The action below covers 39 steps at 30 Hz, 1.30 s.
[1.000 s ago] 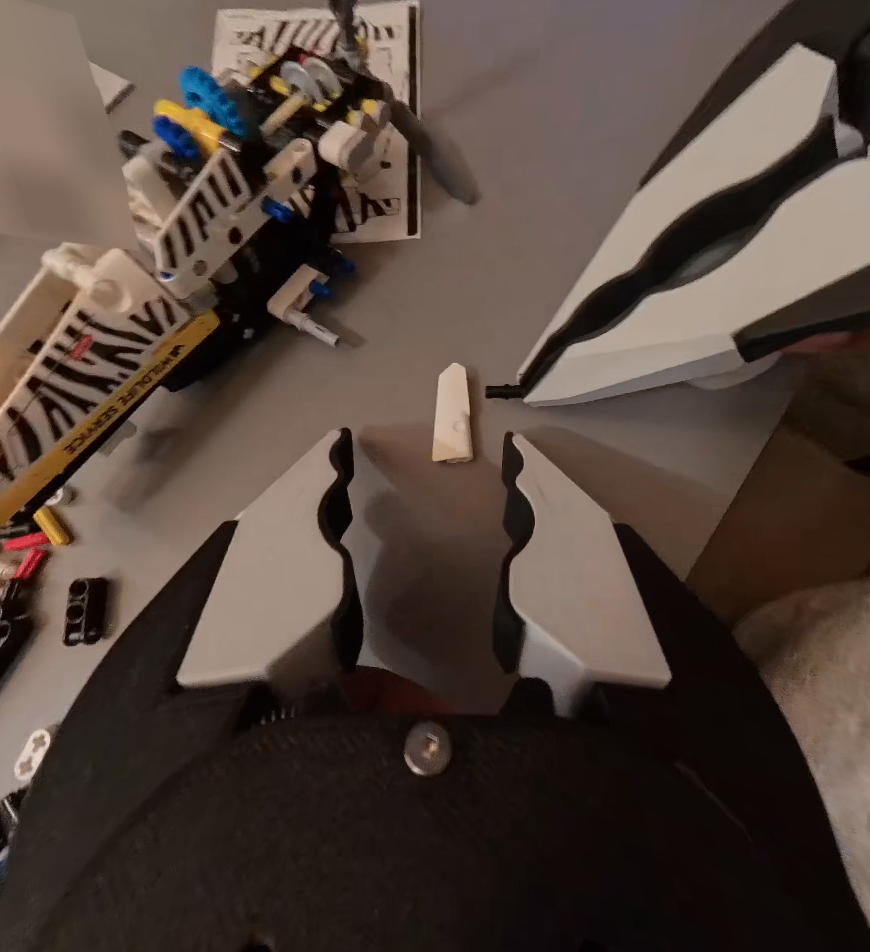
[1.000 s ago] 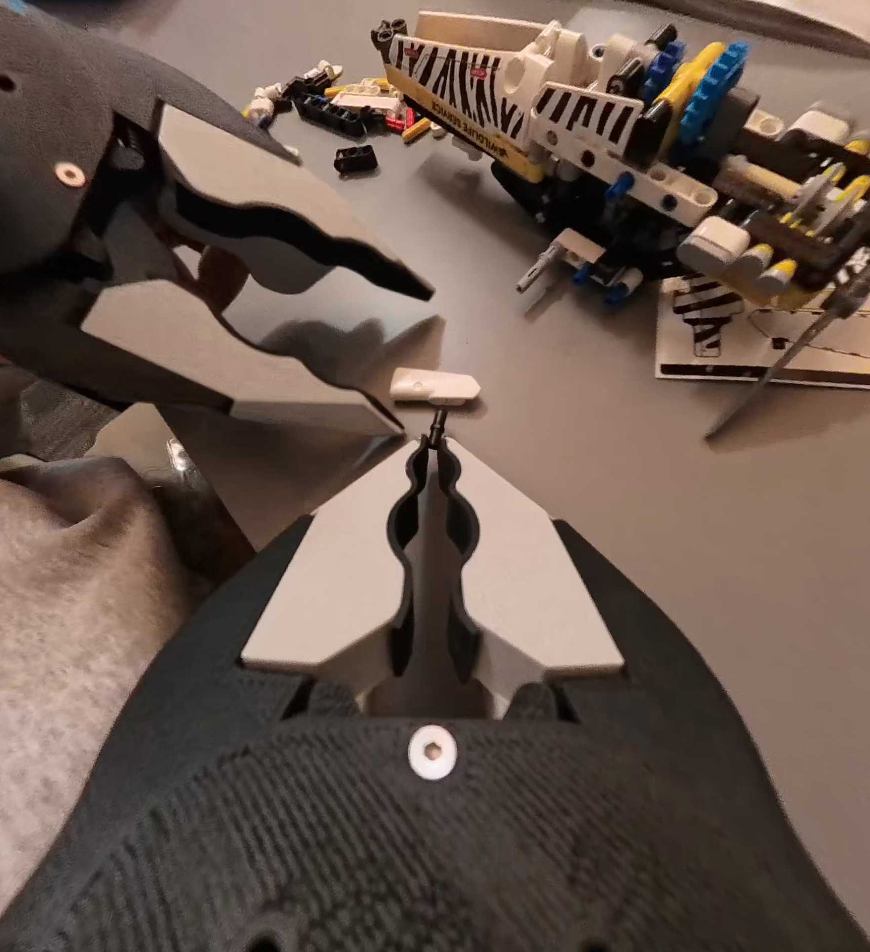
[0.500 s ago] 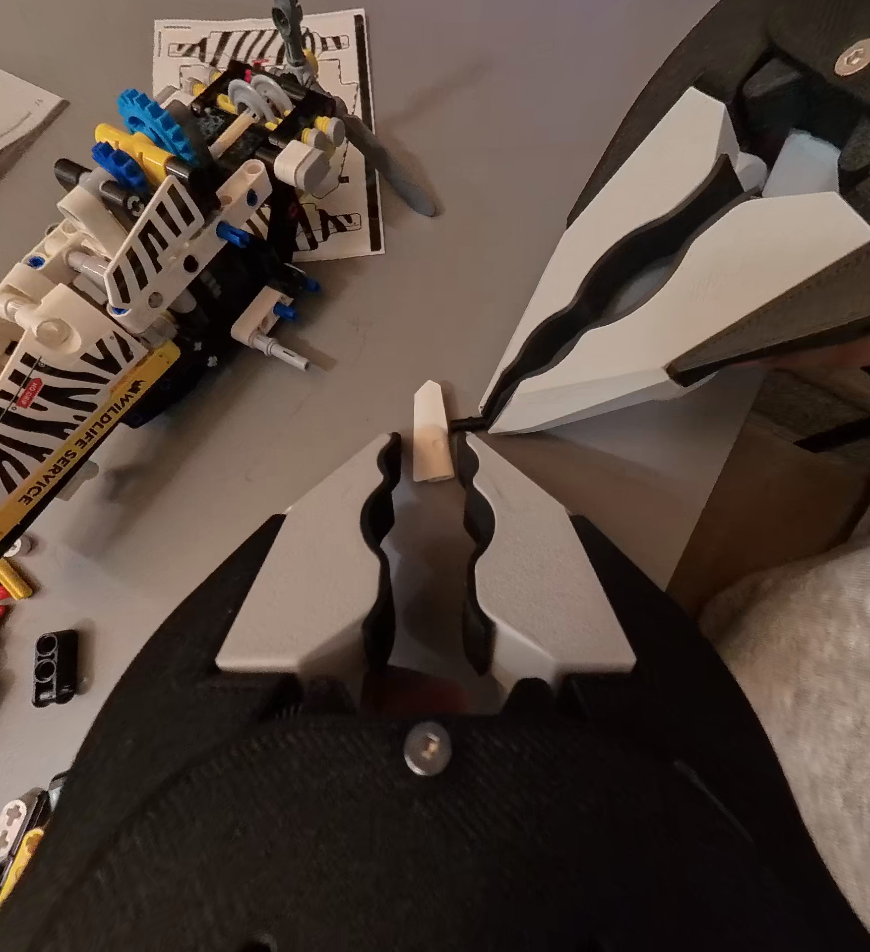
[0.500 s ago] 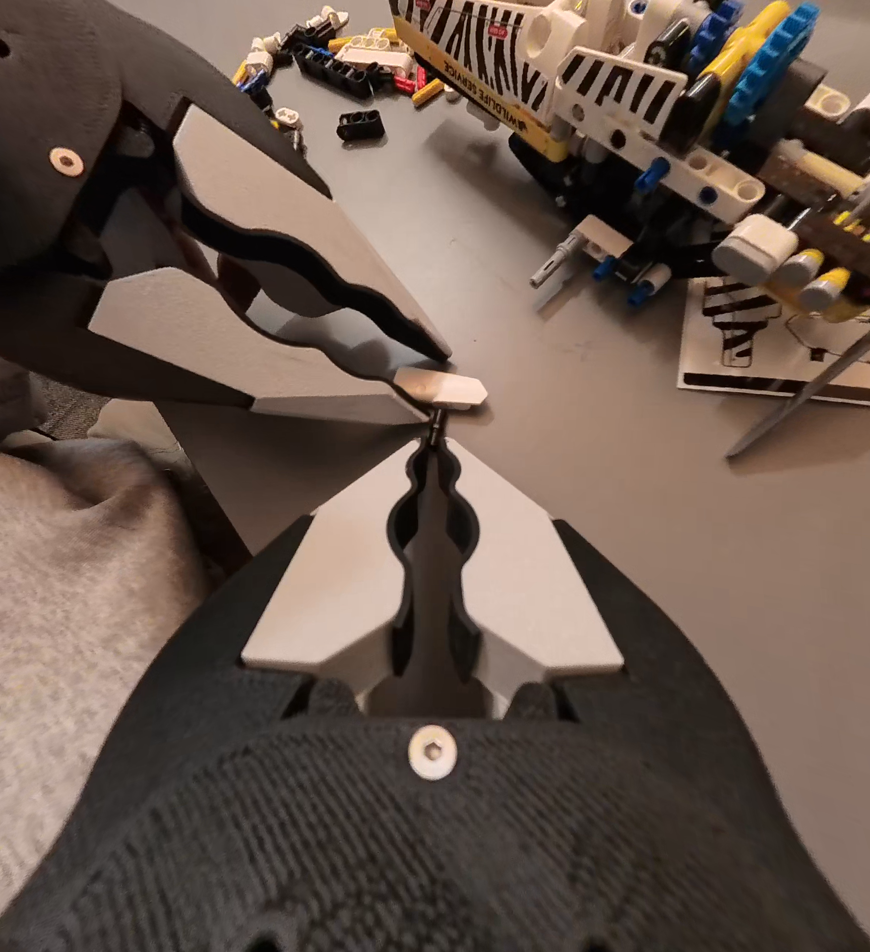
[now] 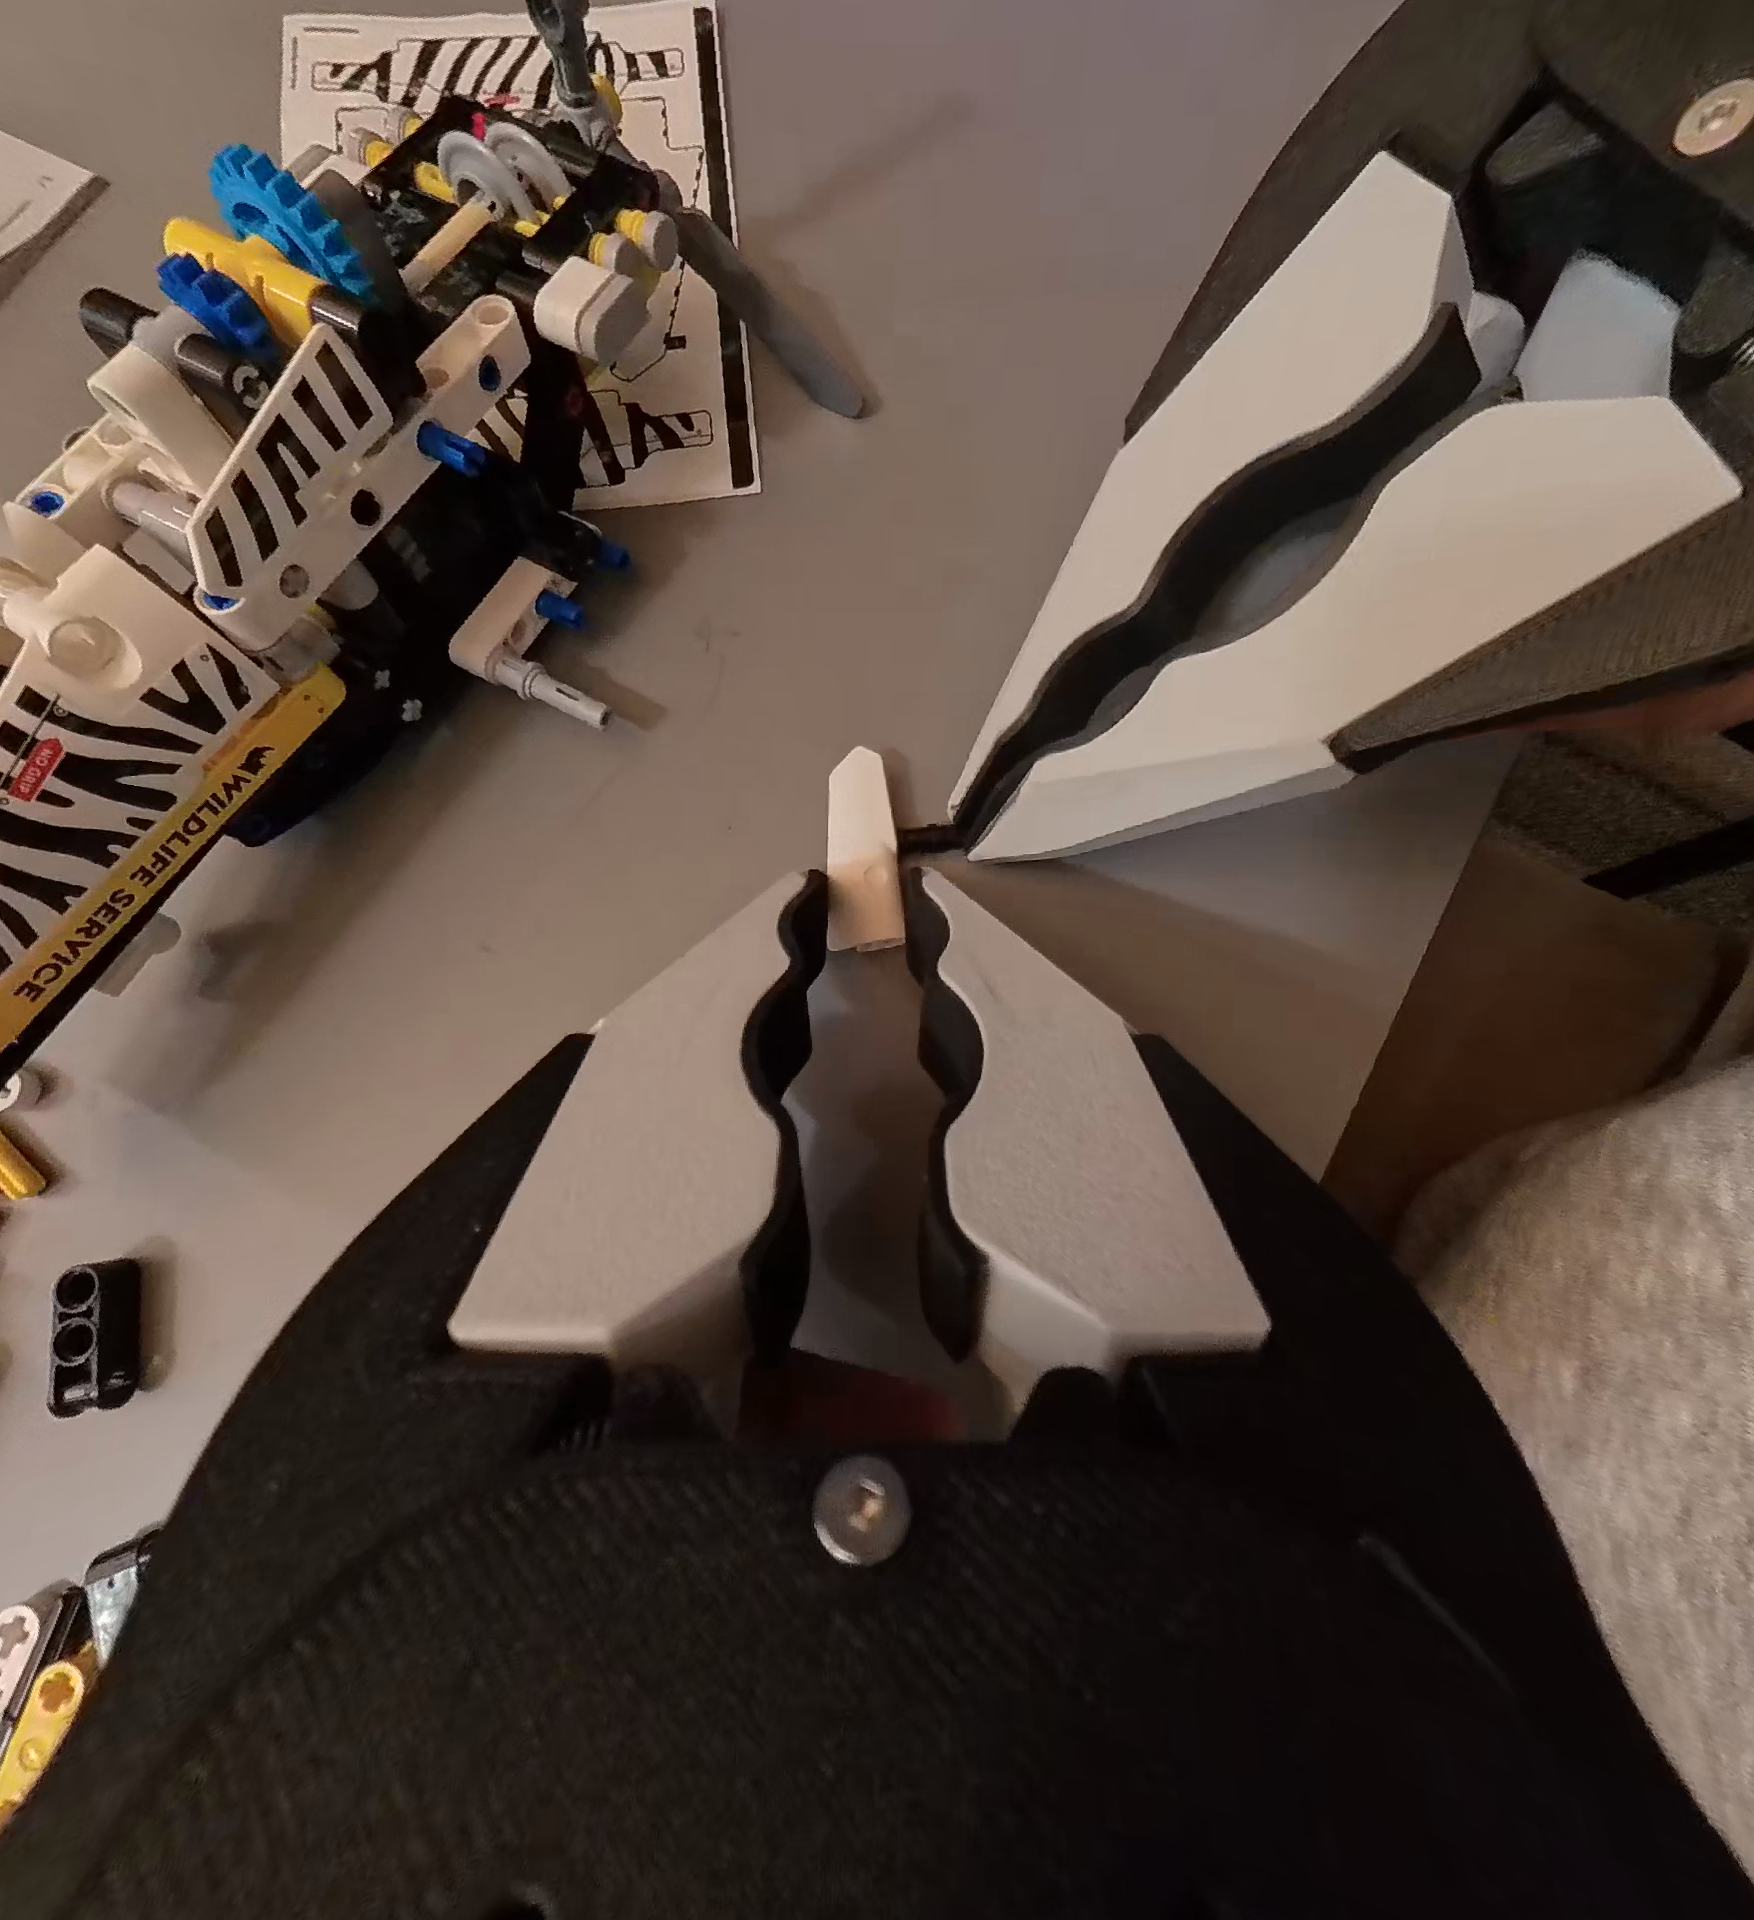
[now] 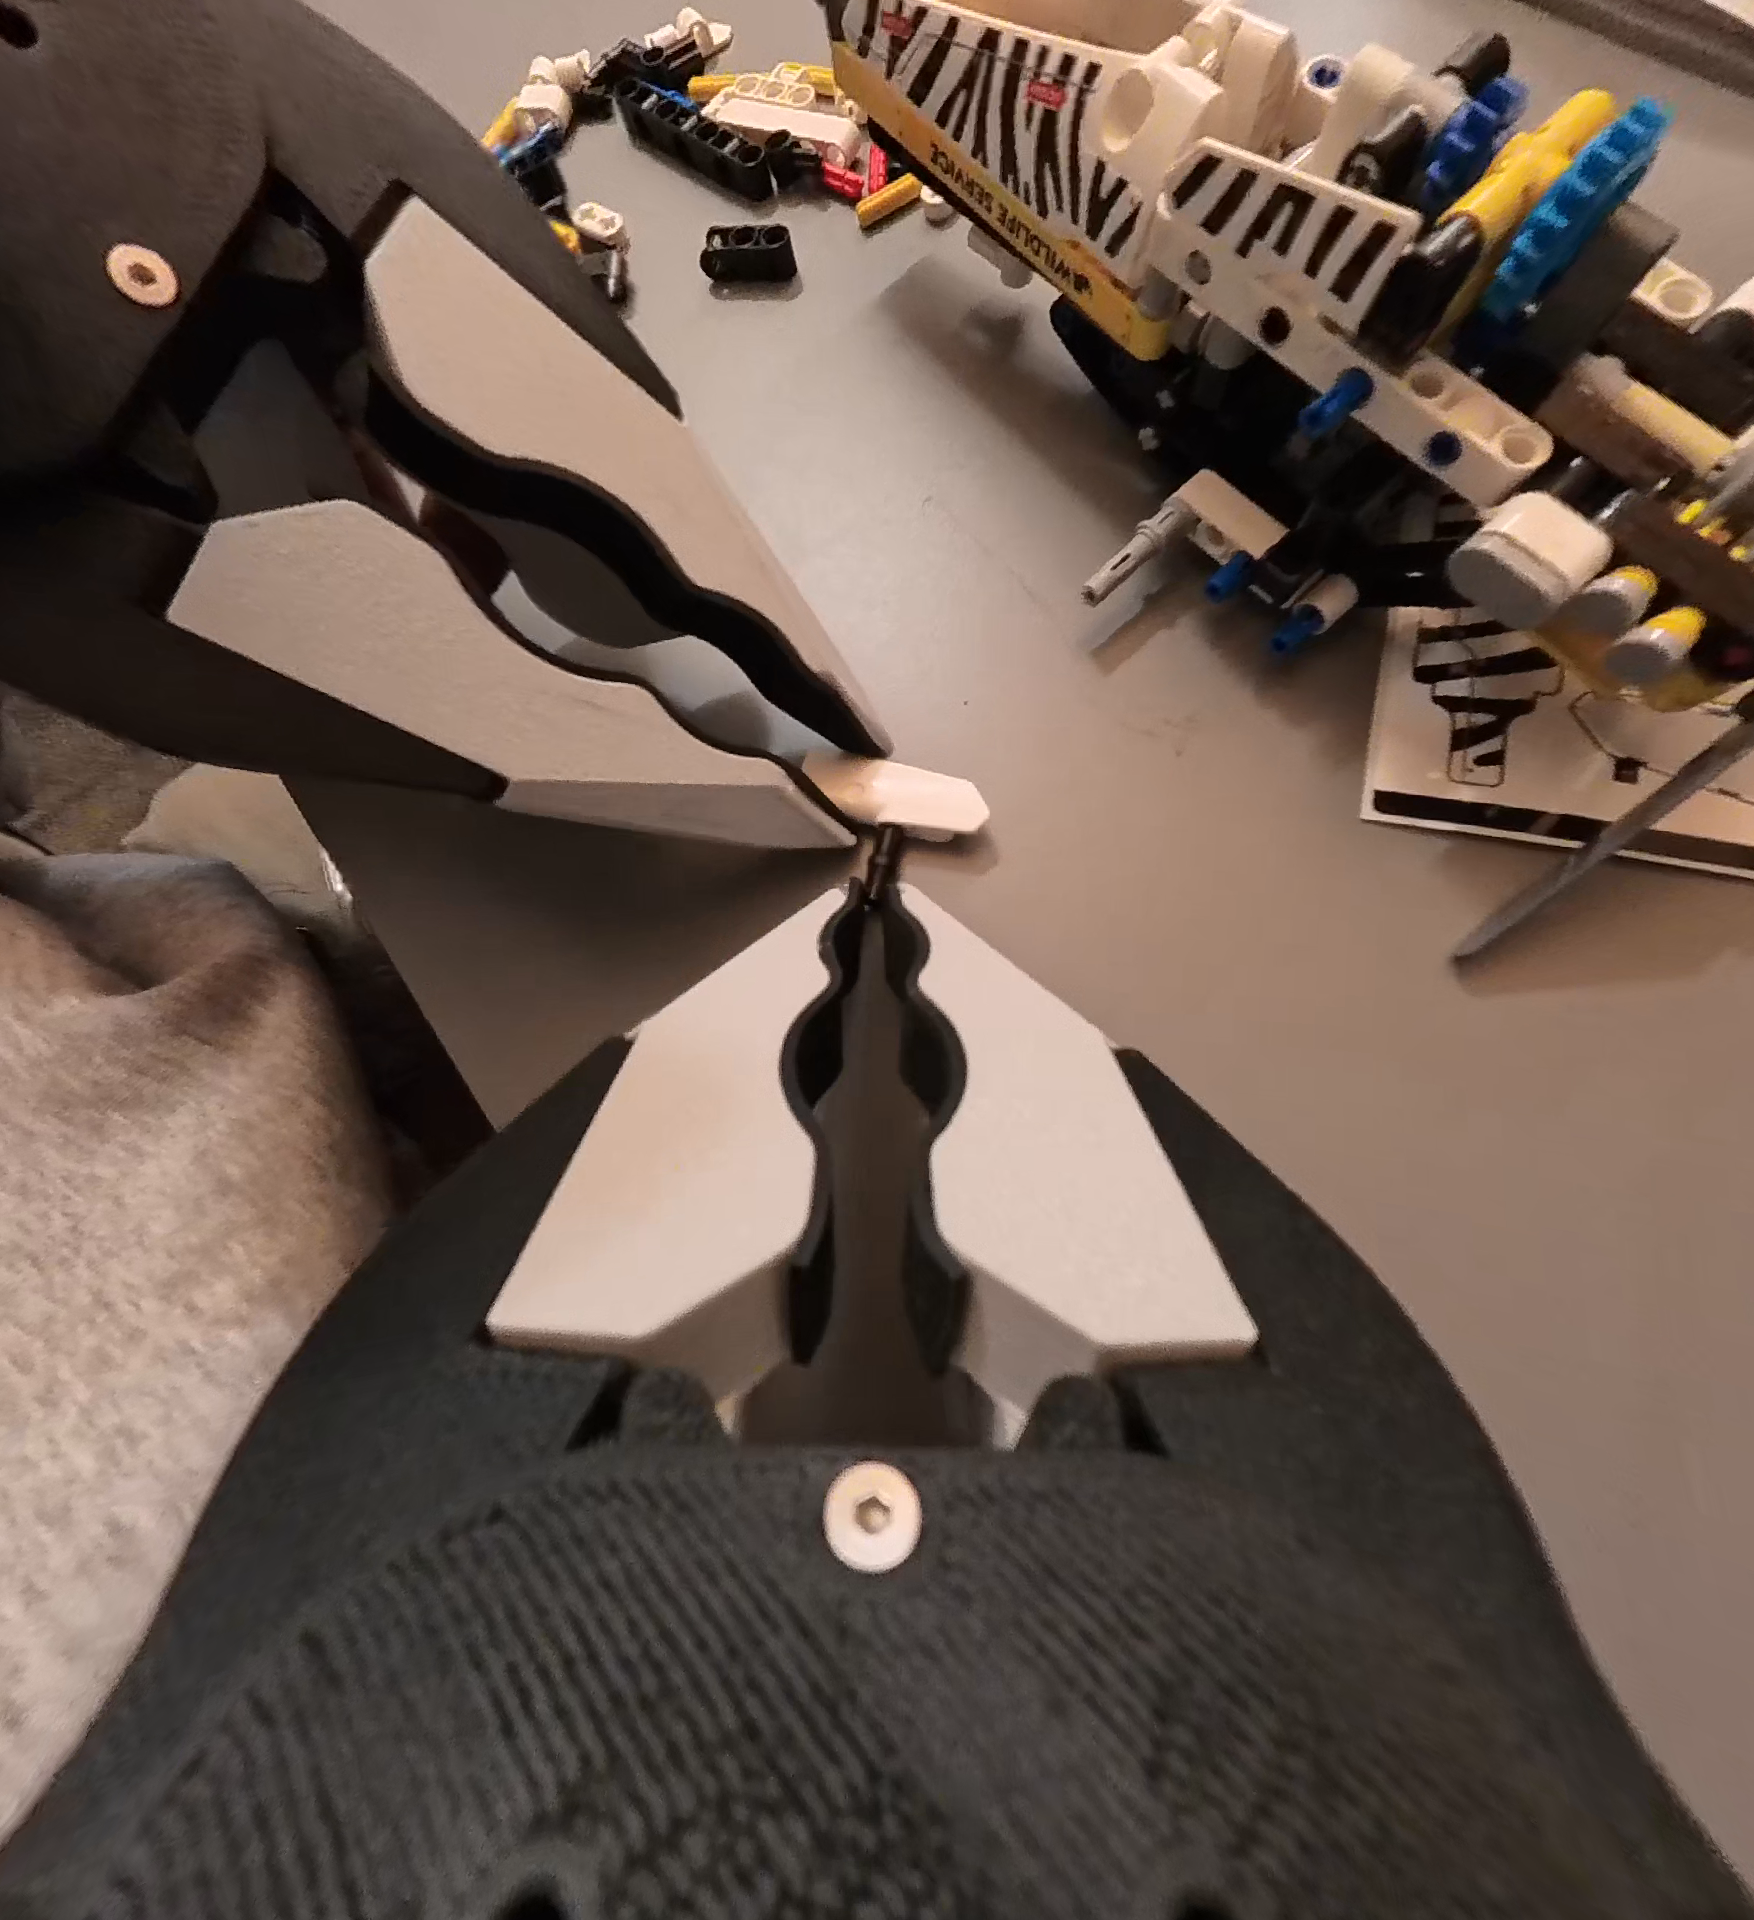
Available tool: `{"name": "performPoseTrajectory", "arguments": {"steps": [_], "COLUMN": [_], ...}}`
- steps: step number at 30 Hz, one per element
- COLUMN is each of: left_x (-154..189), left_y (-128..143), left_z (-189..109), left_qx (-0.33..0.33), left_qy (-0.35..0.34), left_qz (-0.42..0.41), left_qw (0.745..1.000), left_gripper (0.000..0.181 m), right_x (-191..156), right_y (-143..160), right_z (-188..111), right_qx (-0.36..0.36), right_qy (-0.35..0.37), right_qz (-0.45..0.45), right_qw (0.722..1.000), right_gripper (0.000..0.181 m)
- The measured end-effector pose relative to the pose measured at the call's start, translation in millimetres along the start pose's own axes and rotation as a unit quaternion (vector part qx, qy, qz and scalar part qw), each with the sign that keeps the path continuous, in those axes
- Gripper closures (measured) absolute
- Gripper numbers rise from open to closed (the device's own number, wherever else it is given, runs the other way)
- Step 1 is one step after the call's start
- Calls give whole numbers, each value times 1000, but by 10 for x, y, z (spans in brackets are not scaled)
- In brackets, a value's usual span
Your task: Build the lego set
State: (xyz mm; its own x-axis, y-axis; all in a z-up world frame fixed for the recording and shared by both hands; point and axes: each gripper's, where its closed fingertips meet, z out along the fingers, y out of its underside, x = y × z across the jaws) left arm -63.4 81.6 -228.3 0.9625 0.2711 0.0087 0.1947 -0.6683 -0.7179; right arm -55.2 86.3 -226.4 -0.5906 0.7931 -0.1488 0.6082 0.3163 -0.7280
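Observation:
My left gripper [image 5: 860, 883] is shut on a small white pointed piece [image 5: 860, 842], whose tip sticks out past the fingertips just above the grey table. My right gripper [image 6: 871, 891] is shut on a thin black pin [image 6: 883, 854]. The pin's tip touches the side of the white piece [image 6: 909, 800]. The right gripper also shows in the left wrist view [image 5: 966, 831], coming in from the right with the pin [image 5: 923, 833] against the piece. The left gripper shows in the right wrist view [image 6: 842, 779]. The zebra-striped model [image 5: 260, 499] lies farther left; it also shows in the right wrist view [image 6: 1320, 312].
A sticker sheet [image 5: 644, 260] lies under the model's far end, with a grey blade [image 5: 779, 322] across it. Loose black, red, yellow and white parts [image 5: 42, 1299] lie at the left; they also show in the right wrist view [image 6: 707, 135]. A grey sleeve [image 5: 1631, 1403] is at the right. Both grippers' tips are close together, under 4 cm apart.
My left gripper closed on the white piece that lay on the table. My right gripper brought the black pin up to touch the piece's side.

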Motion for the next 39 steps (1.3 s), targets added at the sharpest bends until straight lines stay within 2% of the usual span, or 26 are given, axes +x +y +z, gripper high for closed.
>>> {"name": "performPoseTrajectory", "arguments": {"steps": [17,25,28,32,37,39], "left_x": [-13,-10,-10,-9,-10,-32], "left_y": [16,20,18,16,15,13], "left_z": [3,1,0,-1,-3,-4], "left_qx": [-4,-5,-4,-4,-3,-2], "left_qy": [1,16,23,27,35,30], "left_qz": [6,-4,-11,-16,-25,-30], "left_qw": [1000,1000,1000,1000,999,999], "left_gripper": [167,166,167,167,166,166], "right_x": [24,16,16,21,-15,-31], "right_y": [3,-1,-4,2,2,7], "right_z": [-9,-13,-14,-22,-44,-39], "right_qx": [-5,-16,-11,0,22,30], "right_qy": [-1,-67,-81,-53,-11,6], "right_qz": [19,104,112,87,43,29], "right_qw": [1000,992,990,995,999,999], "right_gripper": [180,181,180,180,163,162]}}
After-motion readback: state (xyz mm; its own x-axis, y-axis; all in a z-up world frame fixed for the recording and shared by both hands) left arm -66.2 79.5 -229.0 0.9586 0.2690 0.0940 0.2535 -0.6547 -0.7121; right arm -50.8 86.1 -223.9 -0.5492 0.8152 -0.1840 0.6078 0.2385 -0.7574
